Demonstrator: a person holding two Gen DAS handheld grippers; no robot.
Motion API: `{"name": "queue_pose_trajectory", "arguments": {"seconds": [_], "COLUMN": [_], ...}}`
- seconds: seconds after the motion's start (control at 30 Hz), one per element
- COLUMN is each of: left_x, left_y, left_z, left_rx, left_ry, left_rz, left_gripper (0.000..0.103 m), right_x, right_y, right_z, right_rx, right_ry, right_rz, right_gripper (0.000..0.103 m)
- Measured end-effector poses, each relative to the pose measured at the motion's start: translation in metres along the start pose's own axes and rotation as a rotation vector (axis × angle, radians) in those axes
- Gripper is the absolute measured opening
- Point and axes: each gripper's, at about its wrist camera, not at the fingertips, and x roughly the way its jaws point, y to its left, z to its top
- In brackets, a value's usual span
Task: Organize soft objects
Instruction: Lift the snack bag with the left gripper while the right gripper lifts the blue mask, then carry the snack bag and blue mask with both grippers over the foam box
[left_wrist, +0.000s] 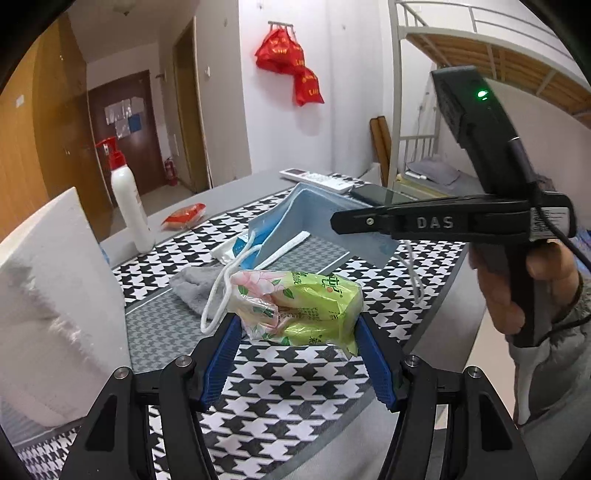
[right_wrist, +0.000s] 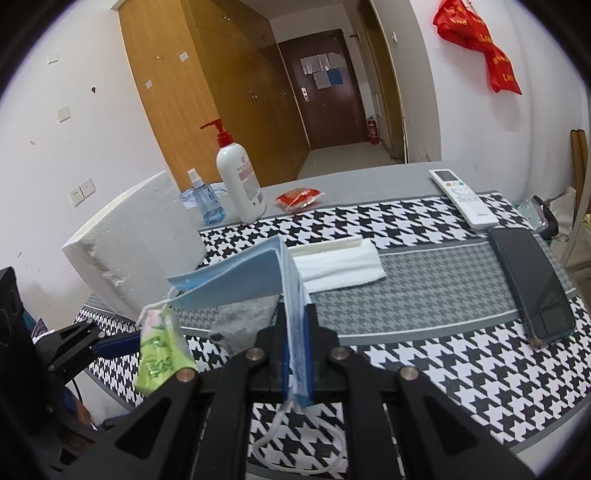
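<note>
My left gripper (left_wrist: 295, 325) is shut on a green tissue pack (left_wrist: 306, 306), its blue pads pressing both ends, and holds it above the houndstooth cloth. A white ear loop (left_wrist: 218, 299) drapes over the pack's left end. My right gripper (right_wrist: 296, 310) is shut on a folded blue face mask (right_wrist: 236, 280), which sticks out to the left, with another loop hanging below the jaws. In the left wrist view this mask (left_wrist: 314, 218) hangs at the right gripper's tip (left_wrist: 336, 221). The pack (right_wrist: 159, 354) hangs just left of the mask. On the cloth lie a grey cloth (left_wrist: 195, 288) and a white folded towel (right_wrist: 340, 266).
A white foam block (right_wrist: 129, 247) stands at the table's left. At the back are a pump bottle (right_wrist: 240, 181), a spray bottle (right_wrist: 205, 203), a red packet (right_wrist: 299, 197) and a remote (right_wrist: 463, 201). A phone (right_wrist: 532, 284) lies at the right. A person's hand (left_wrist: 517, 291) holds the right gripper.
</note>
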Motion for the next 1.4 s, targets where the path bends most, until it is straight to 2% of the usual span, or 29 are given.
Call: {"name": "queue_pose_trajectory", "arguments": {"seconds": [0.33, 1.1, 1.4], "left_x": [-0.024, -0.064, -0.078], "left_y": [0.005, 0.048, 0.060], "left_z": [-0.008, -0.008, -0.008], "left_rx": [-0.015, -0.116, -0.140], "left_ry": [-0.049, -0.127, -0.160], "left_rz": [-0.023, 0.191, 0.250], "left_gripper": [0.065, 0.065, 0.065], "right_x": [0.002, -0.010, -0.014], "right_y": [0.017, 0.046, 0.060], "right_z": [0.005, 0.017, 0.025], "right_rx": [-0.010, -0.093, -0.118], "right_ry": [-0.005, -0.072, -0.094], "right_rz": [-0.009, 0.038, 0.064], "right_gripper": [0.009, 0.009, 0.009]}}
